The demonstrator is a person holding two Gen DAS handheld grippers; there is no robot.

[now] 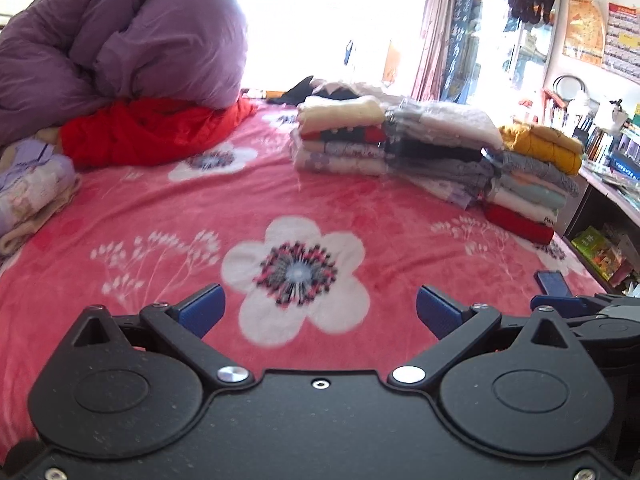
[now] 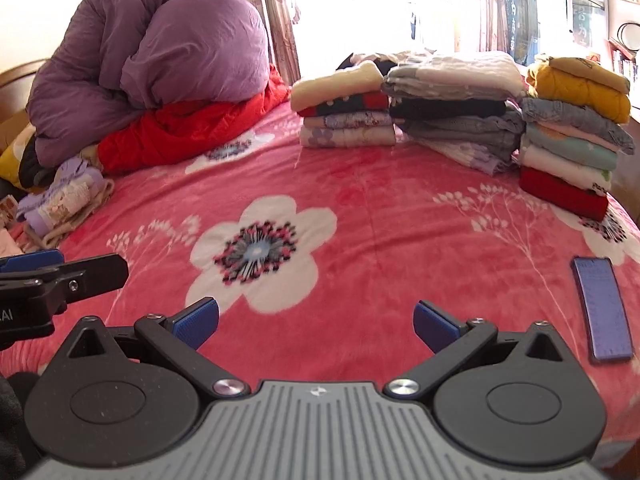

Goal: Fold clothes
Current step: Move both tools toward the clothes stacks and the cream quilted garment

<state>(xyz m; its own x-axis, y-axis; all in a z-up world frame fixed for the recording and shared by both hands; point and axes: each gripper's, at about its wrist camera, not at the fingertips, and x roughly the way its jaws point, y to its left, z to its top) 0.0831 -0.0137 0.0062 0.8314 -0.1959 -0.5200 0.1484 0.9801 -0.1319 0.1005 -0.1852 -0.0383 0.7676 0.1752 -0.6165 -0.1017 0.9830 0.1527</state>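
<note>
Three folded stacks (image 2: 460, 120) (seemingly) beyond fingers (image 2: 196, 322).

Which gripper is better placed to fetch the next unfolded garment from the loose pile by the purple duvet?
Probably the left gripper. The loose clothes lie on its side of the bed, while the right gripper sits nearer the phone and the folded stacks. Both are open and empty.

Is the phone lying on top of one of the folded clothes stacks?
No, in the right wrist view the phone lies flat on the pink blanket, apart from the nearest stack.
</note>
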